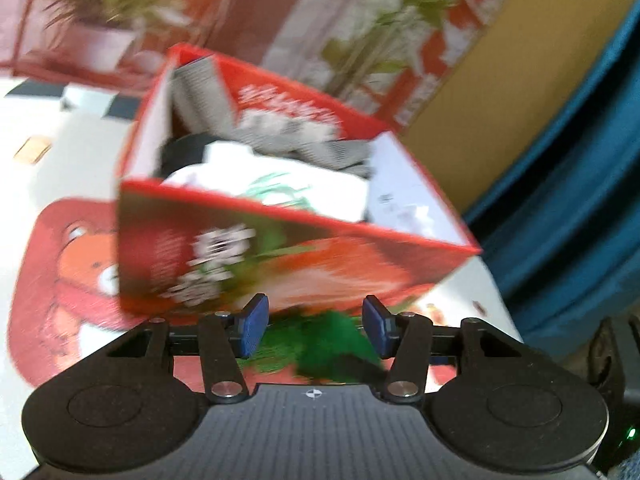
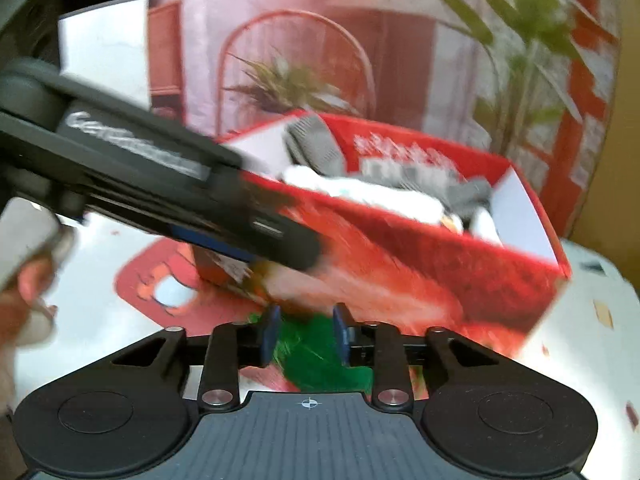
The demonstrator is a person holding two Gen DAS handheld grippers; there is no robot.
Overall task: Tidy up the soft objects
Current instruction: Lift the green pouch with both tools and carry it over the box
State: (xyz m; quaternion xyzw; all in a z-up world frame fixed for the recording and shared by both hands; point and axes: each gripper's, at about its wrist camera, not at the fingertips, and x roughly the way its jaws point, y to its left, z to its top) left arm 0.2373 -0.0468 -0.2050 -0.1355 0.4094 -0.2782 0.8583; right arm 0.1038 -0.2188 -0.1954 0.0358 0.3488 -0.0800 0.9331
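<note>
The fuzzy green soft item (image 2: 316,356) lies on the white table (image 1: 80,148) between the right gripper (image 2: 306,332)'s narrowed blue pads, apparently pinched (blur hides contact). The left gripper (image 1: 316,322) hangs spread above the same item. The open red cardboard box (image 1: 280,248), already holding white and grey cloths, sits just ahead of both grippers.

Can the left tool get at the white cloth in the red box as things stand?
Probably yes. The red box is open-topped, and the white cloth lies uppermost inside with nothing over it. The left tool is open and empty, but faces the box's front wall, so it likely must rise over the rim first.
</note>
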